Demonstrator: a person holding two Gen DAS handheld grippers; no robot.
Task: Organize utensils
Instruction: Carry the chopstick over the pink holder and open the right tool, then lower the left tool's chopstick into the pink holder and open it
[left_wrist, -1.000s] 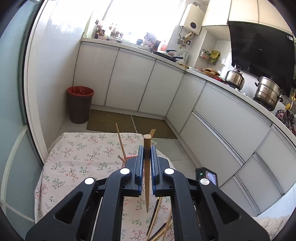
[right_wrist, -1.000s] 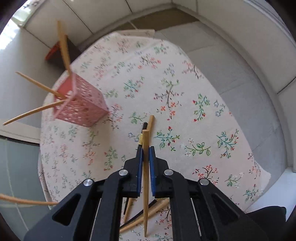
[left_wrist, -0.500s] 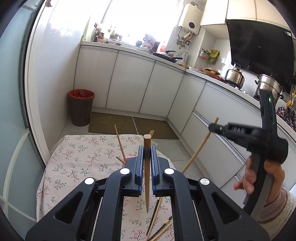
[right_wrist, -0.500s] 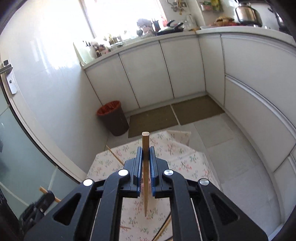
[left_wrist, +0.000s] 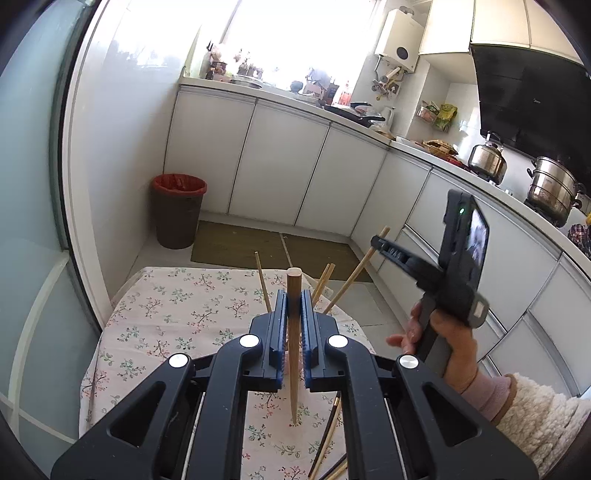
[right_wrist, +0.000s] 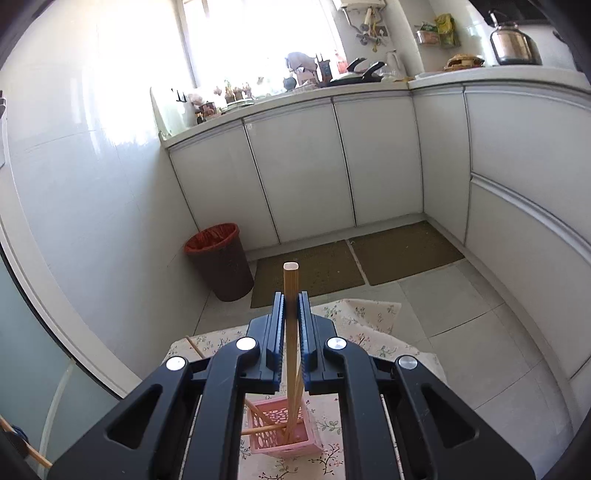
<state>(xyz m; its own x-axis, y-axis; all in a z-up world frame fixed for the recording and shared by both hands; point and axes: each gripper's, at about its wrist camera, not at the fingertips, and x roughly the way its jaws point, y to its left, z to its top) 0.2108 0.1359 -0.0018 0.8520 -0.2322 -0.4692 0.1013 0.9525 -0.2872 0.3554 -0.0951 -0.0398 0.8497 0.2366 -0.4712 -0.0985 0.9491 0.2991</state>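
My left gripper (left_wrist: 294, 299) is shut on a wooden chopstick (left_wrist: 294, 369) that stands upright over the floral tablecloth (left_wrist: 177, 317). Behind its jaws, several chopsticks (left_wrist: 263, 282) stick up from a holder that is mostly hidden. To the right, a hand holds my right gripper (left_wrist: 380, 243), which is shut on a slanted chopstick (left_wrist: 351, 277). In the right wrist view, my right gripper (right_wrist: 290, 302) clamps its chopstick (right_wrist: 290, 280), and the lower end hangs over or just inside the pink perforated holder (right_wrist: 266, 445). Two other chopsticks (right_wrist: 264, 429) lean inside the holder.
Loose chopsticks (left_wrist: 328, 439) lie on the cloth near the front edge. A brown bin with a red liner (left_wrist: 177, 210) stands on the floor beyond the table. White cabinets (left_wrist: 280, 166) run along the back and right, with pots (left_wrist: 550, 188) on the counter.
The right gripper rose from low over the table with its chopstick and tipped up to face the cabinets. It came into the left wrist view from the right. The left gripper stayed put.
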